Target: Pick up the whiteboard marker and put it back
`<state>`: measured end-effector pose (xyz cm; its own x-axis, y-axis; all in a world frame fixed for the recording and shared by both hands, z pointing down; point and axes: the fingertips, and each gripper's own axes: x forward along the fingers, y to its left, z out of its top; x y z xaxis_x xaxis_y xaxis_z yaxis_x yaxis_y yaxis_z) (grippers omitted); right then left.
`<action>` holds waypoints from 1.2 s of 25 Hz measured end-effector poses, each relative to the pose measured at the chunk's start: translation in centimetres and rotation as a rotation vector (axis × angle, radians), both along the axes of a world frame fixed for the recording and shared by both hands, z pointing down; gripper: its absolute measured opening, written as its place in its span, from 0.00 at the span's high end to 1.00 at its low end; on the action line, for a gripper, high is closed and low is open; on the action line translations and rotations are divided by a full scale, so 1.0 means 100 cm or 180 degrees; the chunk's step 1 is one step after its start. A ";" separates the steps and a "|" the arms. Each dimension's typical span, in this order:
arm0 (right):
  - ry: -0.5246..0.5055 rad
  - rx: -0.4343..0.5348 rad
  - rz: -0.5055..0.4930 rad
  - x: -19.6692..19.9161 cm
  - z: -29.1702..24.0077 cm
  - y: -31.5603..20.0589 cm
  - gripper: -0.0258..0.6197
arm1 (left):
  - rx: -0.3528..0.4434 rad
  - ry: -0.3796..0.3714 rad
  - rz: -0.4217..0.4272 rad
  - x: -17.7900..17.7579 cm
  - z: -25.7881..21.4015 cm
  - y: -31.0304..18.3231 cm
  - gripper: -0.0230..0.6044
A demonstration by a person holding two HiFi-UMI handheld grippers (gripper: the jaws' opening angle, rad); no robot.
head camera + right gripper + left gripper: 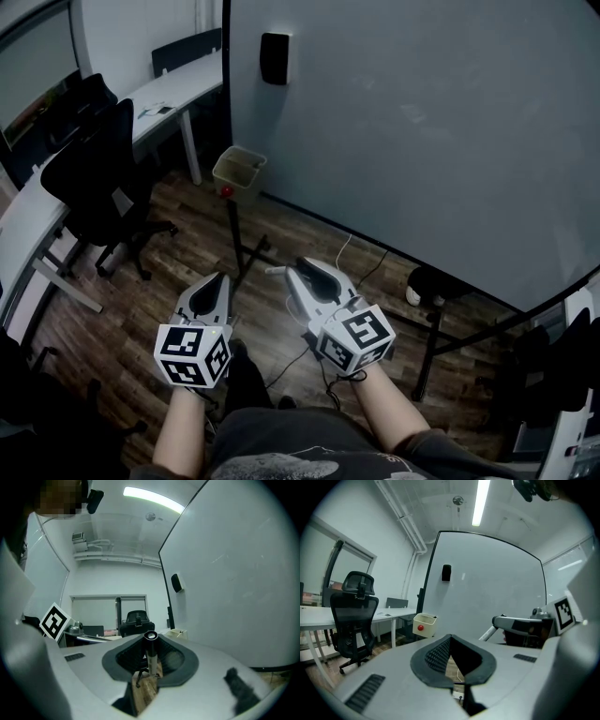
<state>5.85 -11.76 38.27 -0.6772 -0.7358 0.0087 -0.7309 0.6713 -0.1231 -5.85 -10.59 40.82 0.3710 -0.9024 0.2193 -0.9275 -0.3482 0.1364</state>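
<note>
Whiteboard marker (151, 654) is clamped crosswise between the pads of the right gripper (302, 274), held near, low over the wooden floor (281, 225), with the whiteboard (422, 122) far and to the right. Just left of it the left gripper (217, 281) has its jaws pressed together on nothing. Farther off sits a cream box (239, 169), with a black office chair (98, 178) to its left.

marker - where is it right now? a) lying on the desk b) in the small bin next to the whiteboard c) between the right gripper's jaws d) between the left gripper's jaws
C: the right gripper view shows the marker standing between the jaws of the right gripper, which are closed on it, while the left gripper has nothing between its jaws.
</note>
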 end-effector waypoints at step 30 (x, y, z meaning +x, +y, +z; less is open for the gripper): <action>-0.0096 0.0144 -0.0027 -0.071 -0.040 -0.196 0.82 | 0.0033 -0.0066 0.0071 -0.072 -0.014 -0.198 0.94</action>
